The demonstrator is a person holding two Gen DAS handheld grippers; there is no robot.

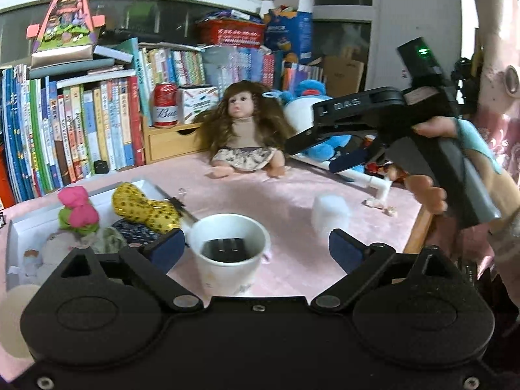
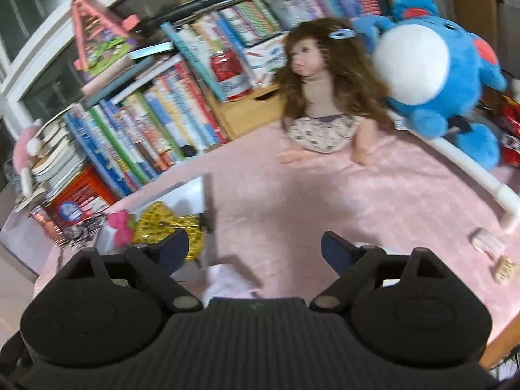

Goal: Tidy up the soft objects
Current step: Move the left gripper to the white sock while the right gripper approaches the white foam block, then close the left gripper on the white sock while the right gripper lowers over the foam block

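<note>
Left wrist: left gripper (image 1: pixel 256 248) spread wide, empty, over cup (image 1: pixel 229 253); yellow spotted toy (image 1: pixel 143 208) and pink-green toy (image 1: pixel 78 213) lying in tray (image 1: pixel 19 230). Right wrist: right gripper (image 2: pixel 255 250) wide, empty; long-haired doll (image 2: pixel 321 97) seated beside blue plush (image 2: pixel 438 74).

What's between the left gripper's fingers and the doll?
In the left wrist view, the white cup sits between the open left gripper fingers; past it, bare pink table cover reaches the doll.
</note>
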